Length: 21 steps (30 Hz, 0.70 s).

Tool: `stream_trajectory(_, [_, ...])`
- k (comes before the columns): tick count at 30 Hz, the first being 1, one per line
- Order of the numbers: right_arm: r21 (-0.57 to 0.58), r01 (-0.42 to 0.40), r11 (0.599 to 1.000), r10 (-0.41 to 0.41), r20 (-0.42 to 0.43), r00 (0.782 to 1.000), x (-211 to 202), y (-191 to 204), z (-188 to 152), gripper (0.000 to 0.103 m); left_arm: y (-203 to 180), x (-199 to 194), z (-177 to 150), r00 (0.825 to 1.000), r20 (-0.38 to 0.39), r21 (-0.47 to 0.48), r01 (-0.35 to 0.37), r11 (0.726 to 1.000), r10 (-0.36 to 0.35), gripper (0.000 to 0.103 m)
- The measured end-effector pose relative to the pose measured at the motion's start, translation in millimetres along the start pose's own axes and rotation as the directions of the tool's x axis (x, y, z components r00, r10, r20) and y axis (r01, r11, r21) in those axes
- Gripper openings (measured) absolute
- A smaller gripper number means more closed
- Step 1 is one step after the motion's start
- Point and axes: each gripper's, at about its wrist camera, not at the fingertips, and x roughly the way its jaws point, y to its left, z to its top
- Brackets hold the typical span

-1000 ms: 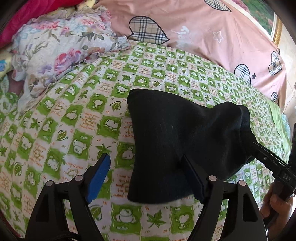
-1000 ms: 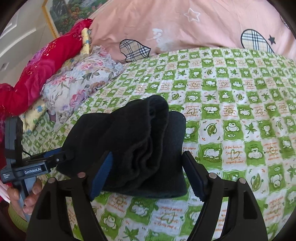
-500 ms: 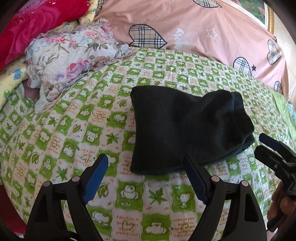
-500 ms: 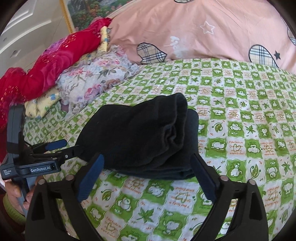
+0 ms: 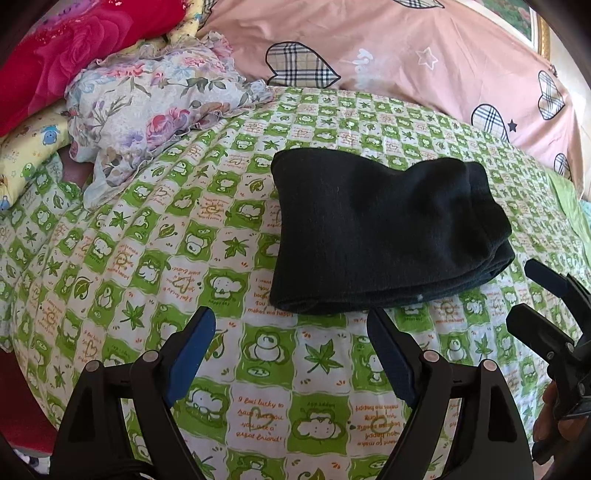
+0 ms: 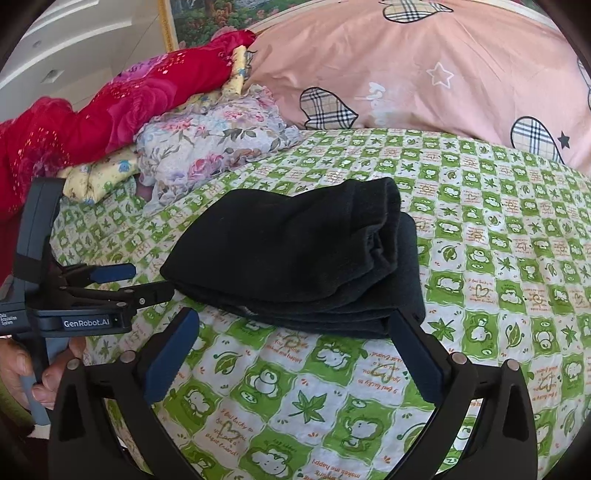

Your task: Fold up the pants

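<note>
Nearest, left hand-held gripper (image 5: 288, 332): jaws wide apart, blue pads bare, nothing between them, hovering just short of the near edge of the pants. Right hand-held gripper (image 6: 291, 332): jaws just been opening, now spread wide, right pad beside the near corner of the folded stack, no grip on it. Seen at the left edge of the right wrist view: a person's hand (image 6: 22, 373) wrapped round the left tool's handle.

Beyond the pads, black pants (image 5: 380, 232): folded into a compact stack of layers, lying flat on the bed (image 5: 147, 258), on a green-and-white checked sheet with frogs and leaves.

Farther back, left side: crumpled floral cloth (image 5: 155, 99), yellow printed cloth (image 5: 26, 151) under it, red rose-patterned blanket (image 5: 62, 48) behind.

Farthest: pink quilt (image 5: 406, 51) with plaid hearts and stars; framed picture (image 6: 207, 11) above it.
</note>
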Motion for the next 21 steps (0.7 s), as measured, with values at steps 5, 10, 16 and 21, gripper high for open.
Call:
stream_trajectory(5, [-0.002,0.011,1.0,-0.011,-0.003,1.0,1,3,-3,0.102,-3,-2,-7,1.0,0.001,0.018,-0.01,1.0,0.01,0.085])
stream_trajectory(10, [-0.003,0.016,1.0,-0.016,0.002,1.0,1,2,-6,0.102,-6,-5,-10,0.999,0.03,0.04,-0.023,0.999,0.021,0.085])
stream_trajectory(16, [-0.007,0.029,1.0,-0.029,0.017,0.999,1,1,-8,0.102,-5,-7,-11,0.998,0.06,0.04,-0.016,0.999,0.013,0.086])
stream_trajectory(21, [-0.011,0.024,1.0,-0.024,0.019,1.0,1,1,-9,0.102,-6,-6,-13,0.997,0.072,0.047,-0.02,0.999,0.017,0.086])
